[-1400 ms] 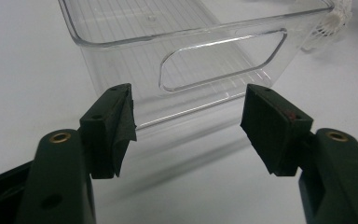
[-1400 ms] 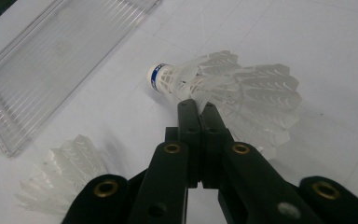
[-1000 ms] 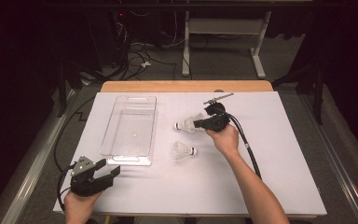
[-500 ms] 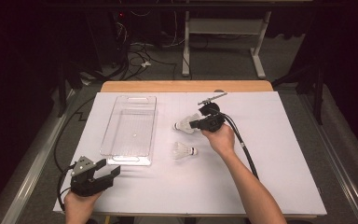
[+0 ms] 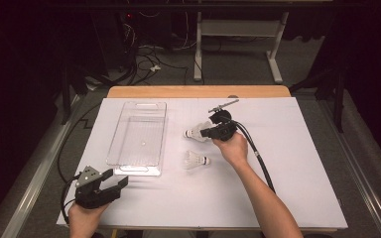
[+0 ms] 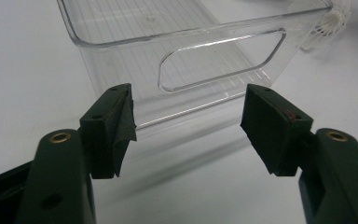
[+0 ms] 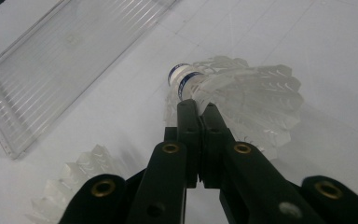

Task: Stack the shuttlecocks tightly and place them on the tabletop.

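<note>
Pinching the feather skirt of a white shuttlecock, the right gripper has its two black jaws pressed flat together, with only the thin edge of the feathers caught between the tips. From above, that right gripper sits near the middle of the white table sheet, and the held shuttlecock pokes out toward nine o'clock, its cork end leading. A second shuttlecock lies on the sheet just at six o'clock of the held one, apart from it, cork pointing to three o'clock. A clear plastic tray stands at nine o'clock of both birdies, long side running twelve to six. The left gripper rests near the sheet's corner at seven o'clock, just below the tray's near end; its jaws stand spread wide with nothing between them, facing the tray's handle slot
</note>
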Motion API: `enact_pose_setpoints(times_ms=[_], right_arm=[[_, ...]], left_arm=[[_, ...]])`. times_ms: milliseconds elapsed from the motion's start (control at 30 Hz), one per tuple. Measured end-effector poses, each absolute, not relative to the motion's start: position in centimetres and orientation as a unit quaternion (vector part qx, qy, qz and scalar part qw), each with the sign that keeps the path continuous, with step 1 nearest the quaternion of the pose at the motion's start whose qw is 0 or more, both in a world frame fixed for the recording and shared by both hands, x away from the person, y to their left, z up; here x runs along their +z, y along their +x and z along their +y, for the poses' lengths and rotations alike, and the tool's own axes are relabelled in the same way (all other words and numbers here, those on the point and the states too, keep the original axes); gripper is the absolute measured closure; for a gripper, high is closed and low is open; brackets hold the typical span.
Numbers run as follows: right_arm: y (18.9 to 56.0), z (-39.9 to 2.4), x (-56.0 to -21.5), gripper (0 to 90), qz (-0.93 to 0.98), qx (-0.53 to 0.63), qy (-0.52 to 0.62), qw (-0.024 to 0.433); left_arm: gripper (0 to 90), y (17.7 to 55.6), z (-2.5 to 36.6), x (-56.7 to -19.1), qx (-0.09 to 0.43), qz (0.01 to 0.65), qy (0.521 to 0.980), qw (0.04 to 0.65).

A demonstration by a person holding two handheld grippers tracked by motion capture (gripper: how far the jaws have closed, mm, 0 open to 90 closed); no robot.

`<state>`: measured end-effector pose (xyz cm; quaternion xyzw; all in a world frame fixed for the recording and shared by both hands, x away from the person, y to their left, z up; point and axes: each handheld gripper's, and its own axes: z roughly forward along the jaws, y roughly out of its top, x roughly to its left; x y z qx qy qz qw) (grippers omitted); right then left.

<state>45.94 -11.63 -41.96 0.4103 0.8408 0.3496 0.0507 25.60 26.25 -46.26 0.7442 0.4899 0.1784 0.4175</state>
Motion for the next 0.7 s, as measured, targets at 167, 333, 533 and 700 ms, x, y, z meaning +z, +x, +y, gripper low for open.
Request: enact_pose_setpoints(times_ms=[167, 333, 533, 700], right_arm=[[45.9, -11.6, -42.3, 87.9, 0.844, 0.338, 0.414, 0.053], [46.1, -11.9, -42.8, 86.4, 0.843, 0.331, 0.421, 0.058], [46.1, -12.0, -43.1, 85.9, 0.843, 0.324, 0.425, 0.068], [46.1, -12.0, -43.2, 84.6, 0.843, 0.323, 0.424, 0.072]], left_arm=[[35.5, 25.6, 26.2, -46.3, 0.178, 0.49, 0.745, 0.417], [35.5, 25.6, 26.3, -46.3, 0.179, 0.49, 0.744, 0.418], [35.5, 25.5, 26.3, -46.2, 0.179, 0.491, 0.743, 0.419], [35.5, 25.6, 26.3, -46.2, 0.179, 0.491, 0.743, 0.418]])
